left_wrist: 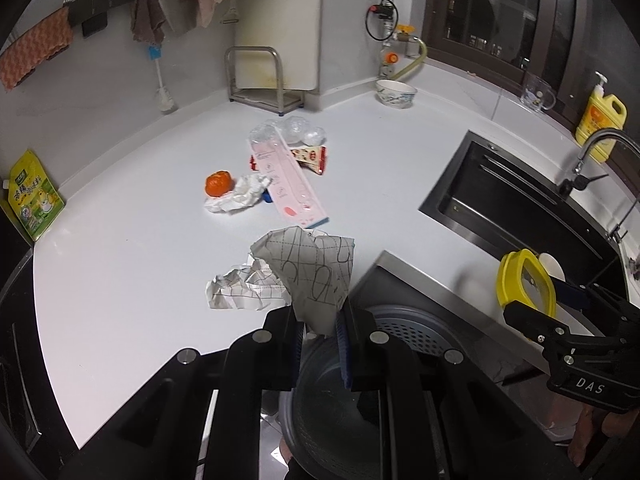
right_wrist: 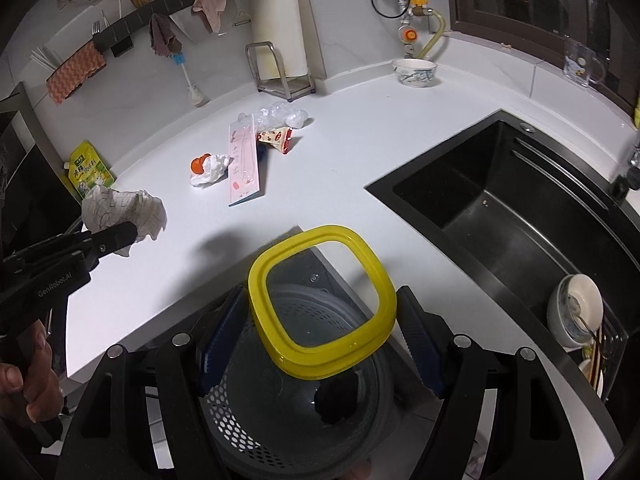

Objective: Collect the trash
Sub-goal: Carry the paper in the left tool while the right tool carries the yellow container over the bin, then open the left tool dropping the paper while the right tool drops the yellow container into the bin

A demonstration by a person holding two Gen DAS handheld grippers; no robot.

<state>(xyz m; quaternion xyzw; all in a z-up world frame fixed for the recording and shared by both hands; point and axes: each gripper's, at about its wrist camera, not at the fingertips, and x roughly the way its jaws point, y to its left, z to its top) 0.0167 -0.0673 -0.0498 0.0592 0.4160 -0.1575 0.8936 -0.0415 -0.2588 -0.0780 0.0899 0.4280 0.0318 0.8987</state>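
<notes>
Left tool [left_wrist: 320, 332] clamped on crumpled paper [left_wrist: 316, 276], its lower end hidden; right tool [right_wrist: 320, 340] grips yellow lid [right_wrist: 280, 344] above basket [right_wrist: 240, 408], at 6 o'clock, partly hidden.

The white countertop [left_wrist: 120, 248] carries a long pink package [left_wrist: 289, 178] at its middle. Left of that package lie an orange lid [left_wrist: 219, 184] and a crumpled tissue [left_wrist: 236, 198]; behind it, clear plastic wrap [left_wrist: 292, 130]; nearer than it, crumpled checked paper [left_wrist: 240, 290].

A basket [right_wrist: 288, 408] sits below the counter [right_wrist: 320, 200] edge, perhaps on the floor, sink [right_wrist: 500, 208] to its right.
</notes>
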